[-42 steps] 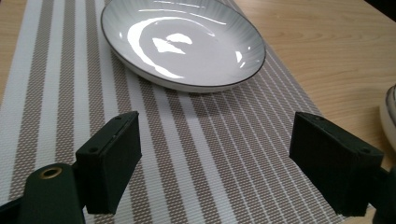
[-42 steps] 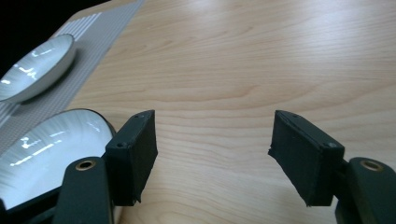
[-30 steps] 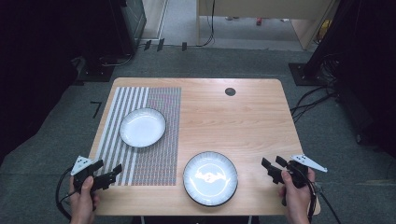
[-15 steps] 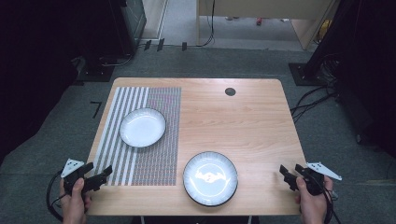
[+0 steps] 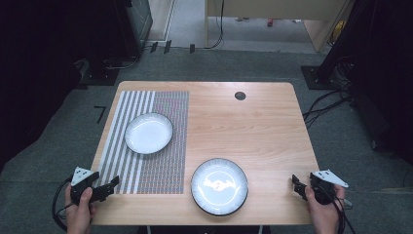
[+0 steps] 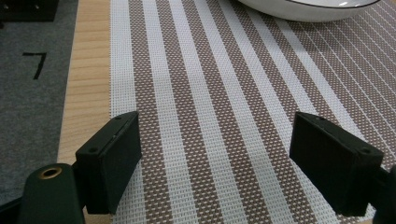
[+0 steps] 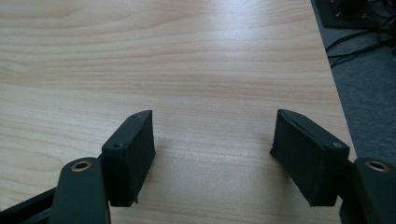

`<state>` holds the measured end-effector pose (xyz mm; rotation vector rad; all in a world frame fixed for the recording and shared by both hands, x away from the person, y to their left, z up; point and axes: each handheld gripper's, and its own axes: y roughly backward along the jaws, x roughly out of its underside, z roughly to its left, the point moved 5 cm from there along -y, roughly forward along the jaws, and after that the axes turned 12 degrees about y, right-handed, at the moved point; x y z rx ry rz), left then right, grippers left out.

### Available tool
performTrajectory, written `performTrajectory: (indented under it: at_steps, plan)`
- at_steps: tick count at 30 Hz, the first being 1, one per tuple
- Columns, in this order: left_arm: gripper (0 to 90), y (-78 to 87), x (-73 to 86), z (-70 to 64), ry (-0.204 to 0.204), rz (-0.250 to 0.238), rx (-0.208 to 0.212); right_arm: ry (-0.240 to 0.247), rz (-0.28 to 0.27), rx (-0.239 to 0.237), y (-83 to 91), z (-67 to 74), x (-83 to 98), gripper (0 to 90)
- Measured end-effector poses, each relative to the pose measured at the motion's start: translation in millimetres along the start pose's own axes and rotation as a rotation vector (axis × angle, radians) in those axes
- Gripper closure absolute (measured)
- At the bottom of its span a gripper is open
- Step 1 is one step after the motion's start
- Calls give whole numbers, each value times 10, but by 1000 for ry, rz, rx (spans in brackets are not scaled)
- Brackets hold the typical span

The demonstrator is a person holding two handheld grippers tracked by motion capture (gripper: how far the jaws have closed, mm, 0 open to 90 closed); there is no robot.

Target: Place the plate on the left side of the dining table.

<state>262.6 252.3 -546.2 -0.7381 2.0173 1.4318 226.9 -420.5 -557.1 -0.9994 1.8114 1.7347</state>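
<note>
While your left gripper [image 5: 113, 184] and right gripper [image 5: 295, 183] sat agape, empty | step: likely start | next: reach nearest plate [image 5: 219, 186]

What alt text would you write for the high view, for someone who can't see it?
A person holds an open hand-held gripper at each near corner of a wooden table, the left hand-held gripper over a striped placemat, the right hand-held gripper at the table's edge. A white plate sits on the placemat; a dark-rimmed plate sits on bare wood.
</note>
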Motion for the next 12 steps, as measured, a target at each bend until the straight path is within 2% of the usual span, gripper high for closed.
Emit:
performTrajectory:
  at_steps: [7, 12]
  plan:
    - [153, -23, 17, -21, -28, 7, -17, 6, 4, 3, -9, 26, -6, 262]
    - [129, -56, 43, -68, -100, 18, -68, 15, 6, -7, -15, 33, -8, 233]
